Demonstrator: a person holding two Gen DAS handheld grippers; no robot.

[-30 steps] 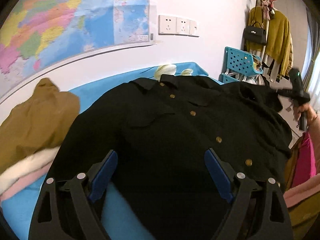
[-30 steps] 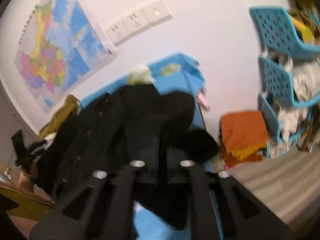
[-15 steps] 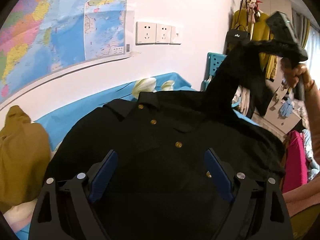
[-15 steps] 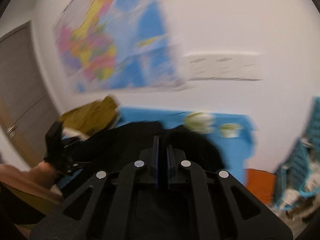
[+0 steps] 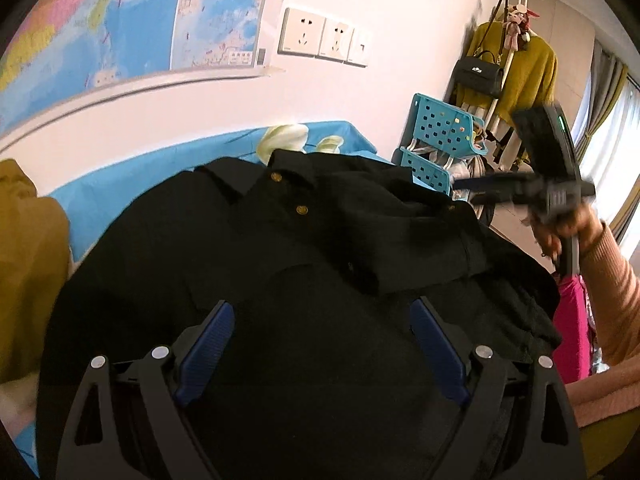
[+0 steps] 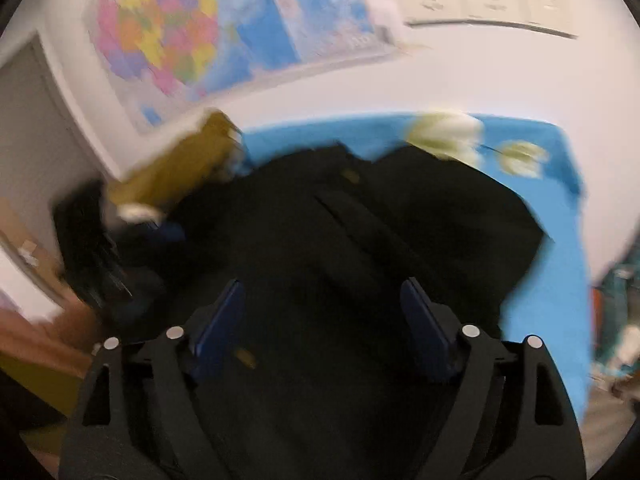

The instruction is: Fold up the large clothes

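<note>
In the left wrist view, the left claw (image 5: pixel 320 354) stood wide, with its two blue ribbed pads far apart. Nothing was pinched between them. The big black button-up shirt with small gold buttons (image 5: pixel 280 264) lay just under and ahead of this claw, filling the space between the pads and spreading away from it. One black sleeve (image 5: pixel 404 236) was folded across the chest of the shirt, lying over the button line.

In the right wrist view, which was blurry, the right claw (image 6: pixel 322 328) was also wide. Its jaws had just been opening, and nothing was held between the pads. The same black shirt (image 6: pixel 360 240) lay below and in front of it.

The shirt rested on a bright blue cloth with a pale flower print (image 5: pixel 132 184) that covered the table. To the left of the shirt sat a heap of mustard-brown clothing (image 5: pixel 28 248).

To the right, a hand (image 5: pixel 560 232) in a peach sleeve gripped the handle of the right claw (image 5: pixel 464 190), whose fingers hung above the shirt's right shoulder.

Farther back stood a blue plastic basket rack with holes (image 5: pixel 440 136). On the white wall hung a colourful map (image 5: pixel 132 20) and white wall sockets (image 5: pixel 324 36). A yellow top hung on a white coat stand (image 5: pixel 528 76).
</note>
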